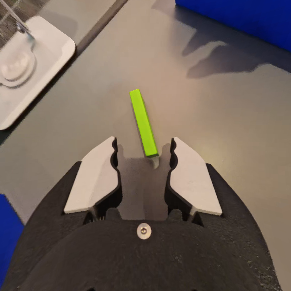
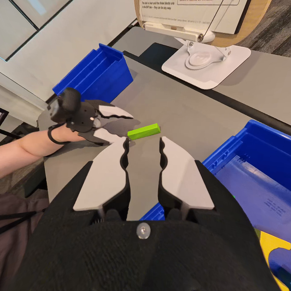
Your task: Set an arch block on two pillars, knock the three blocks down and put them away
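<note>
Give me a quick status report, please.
Left gripper open, lined up on green block lying flat on mat. Right gripper open, empty, near blue bin. Nothing in the way.

A grey desk (image 2: 181, 113) is carrying everything here. A green block (image 2: 144, 131) is lying flat on its long side near the middle. One blue bin (image 2: 94, 75) is sitting at the far left corner, and a second blue bin (image 2: 252, 141) is resting at the right edge. A white stand base (image 2: 206, 69) is sitting toward the back.
</note>
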{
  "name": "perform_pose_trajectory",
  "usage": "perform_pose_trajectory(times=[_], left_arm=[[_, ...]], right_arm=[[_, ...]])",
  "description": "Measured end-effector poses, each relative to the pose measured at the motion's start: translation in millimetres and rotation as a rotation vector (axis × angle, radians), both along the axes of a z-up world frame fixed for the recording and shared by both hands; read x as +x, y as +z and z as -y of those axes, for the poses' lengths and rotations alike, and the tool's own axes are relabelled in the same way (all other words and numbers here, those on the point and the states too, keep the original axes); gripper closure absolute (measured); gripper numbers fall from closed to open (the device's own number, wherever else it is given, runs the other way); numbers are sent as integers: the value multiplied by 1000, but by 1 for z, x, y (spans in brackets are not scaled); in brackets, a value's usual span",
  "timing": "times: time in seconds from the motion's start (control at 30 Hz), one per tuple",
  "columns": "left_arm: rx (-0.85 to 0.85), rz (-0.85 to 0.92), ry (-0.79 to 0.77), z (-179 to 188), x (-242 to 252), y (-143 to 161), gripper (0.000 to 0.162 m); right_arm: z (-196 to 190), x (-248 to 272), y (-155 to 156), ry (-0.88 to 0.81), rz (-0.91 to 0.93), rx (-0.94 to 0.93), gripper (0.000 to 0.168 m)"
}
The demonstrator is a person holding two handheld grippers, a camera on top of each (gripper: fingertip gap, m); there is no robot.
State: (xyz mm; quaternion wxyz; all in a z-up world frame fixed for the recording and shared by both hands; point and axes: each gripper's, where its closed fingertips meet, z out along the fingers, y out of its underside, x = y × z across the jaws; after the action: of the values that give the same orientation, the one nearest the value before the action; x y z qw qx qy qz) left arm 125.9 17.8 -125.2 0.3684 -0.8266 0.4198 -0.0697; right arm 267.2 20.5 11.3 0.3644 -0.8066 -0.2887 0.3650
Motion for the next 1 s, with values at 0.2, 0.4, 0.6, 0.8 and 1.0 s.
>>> perform_pose_trajectory(times=[0.2,0.4,0.6,0.8,1.0], left_arm=[[-50,-74,1,-12,5,-31,146],[-35,162,-83,4,4,35,146],[-48,419,-337,68,17,115,146],[-7,457,-451,98,24,139,143],[152,475,-364,88,-19,193,81]], right_arm=[[-2,4,-3,-15,-10,-24,130],[2,-11,0,70,-38,18,131],[54,-62,30,439,-77,395,111],[96,-98,23,651,-10,465,136],[79,-52,59,448,59,617,151]])
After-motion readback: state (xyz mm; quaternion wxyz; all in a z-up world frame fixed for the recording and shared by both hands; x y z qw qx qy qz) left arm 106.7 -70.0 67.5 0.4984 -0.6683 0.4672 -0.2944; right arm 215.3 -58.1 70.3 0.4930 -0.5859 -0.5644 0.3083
